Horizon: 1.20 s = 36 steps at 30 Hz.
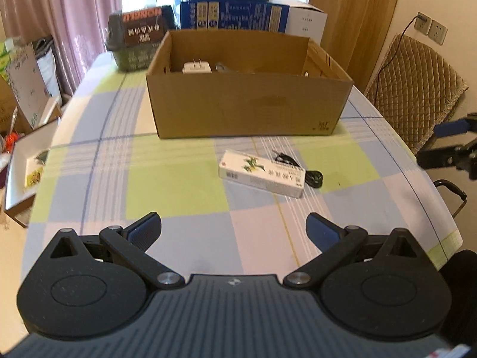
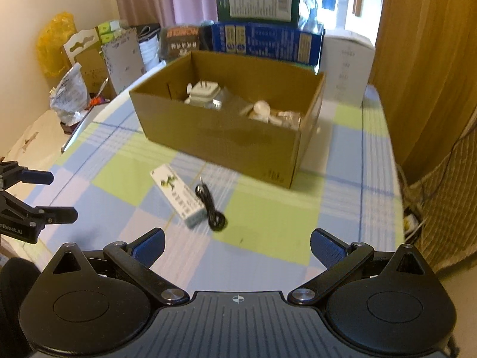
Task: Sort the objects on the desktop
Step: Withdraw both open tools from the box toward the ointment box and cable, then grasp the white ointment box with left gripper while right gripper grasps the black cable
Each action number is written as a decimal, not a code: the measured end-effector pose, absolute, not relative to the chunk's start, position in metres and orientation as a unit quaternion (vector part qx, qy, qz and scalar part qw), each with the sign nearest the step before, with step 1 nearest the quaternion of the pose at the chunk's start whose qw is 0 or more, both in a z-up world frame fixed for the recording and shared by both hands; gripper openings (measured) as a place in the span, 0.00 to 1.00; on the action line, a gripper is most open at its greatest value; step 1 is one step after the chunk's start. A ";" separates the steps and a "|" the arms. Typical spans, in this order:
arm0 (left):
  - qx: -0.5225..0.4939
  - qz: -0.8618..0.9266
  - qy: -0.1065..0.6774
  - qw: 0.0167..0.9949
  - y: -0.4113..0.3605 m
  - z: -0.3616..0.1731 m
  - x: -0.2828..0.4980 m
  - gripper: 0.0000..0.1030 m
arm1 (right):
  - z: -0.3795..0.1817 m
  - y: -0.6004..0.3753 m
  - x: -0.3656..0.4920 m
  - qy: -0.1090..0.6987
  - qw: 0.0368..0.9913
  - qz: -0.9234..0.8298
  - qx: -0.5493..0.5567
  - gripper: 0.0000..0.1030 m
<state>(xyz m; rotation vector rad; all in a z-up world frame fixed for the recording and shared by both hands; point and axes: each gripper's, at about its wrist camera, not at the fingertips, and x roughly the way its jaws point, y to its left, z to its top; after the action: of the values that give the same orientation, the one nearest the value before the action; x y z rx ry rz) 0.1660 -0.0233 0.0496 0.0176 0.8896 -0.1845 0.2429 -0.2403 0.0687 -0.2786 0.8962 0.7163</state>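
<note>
Both tools gaping, empty; right tool (image 2: 237,246) sitting nearer the black cable (image 2: 210,205), lying far-left of it, lengthwise near-far.

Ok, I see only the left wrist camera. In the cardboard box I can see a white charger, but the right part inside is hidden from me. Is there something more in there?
Observer: Yes. The right wrist view shows that the box also holds white round pieces and some clear plastic, to the right of the charger.
Operator: And is the black cable free from the white packet?
Observer: Not fully. The cable lies along the packet, with its coil against the packet's near end.
Operator: Does the right gripper hold anything?
Observer: No. The right gripper is open and empty, short of the cable.
</note>
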 end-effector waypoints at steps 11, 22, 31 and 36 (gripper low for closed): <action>0.014 -0.099 0.443 0.891 -0.034 0.031 0.174 0.98 | 0.034 -0.243 0.243 0.455 0.813 0.341 -0.123 0.98; 0.058 -0.123 0.461 0.877 -0.035 0.007 0.201 0.98 | 0.009 -0.226 0.257 0.443 0.799 0.377 -0.151 0.98; 0.085 -0.137 0.478 0.863 -0.038 -0.023 0.234 0.98 | -0.026 -0.198 0.282 0.420 0.796 0.389 -0.196 0.71; 0.076 -0.125 0.480 0.865 -0.038 -0.031 0.252 0.98 | -0.039 -0.186 0.304 0.422 0.802 0.378 -0.192 0.66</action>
<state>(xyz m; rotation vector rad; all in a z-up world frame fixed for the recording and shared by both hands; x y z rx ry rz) 0.2520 -0.0377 -0.0312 0.1589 1.0059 -0.2617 0.3036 -0.1863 -0.0395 -0.4122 0.9038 0.8094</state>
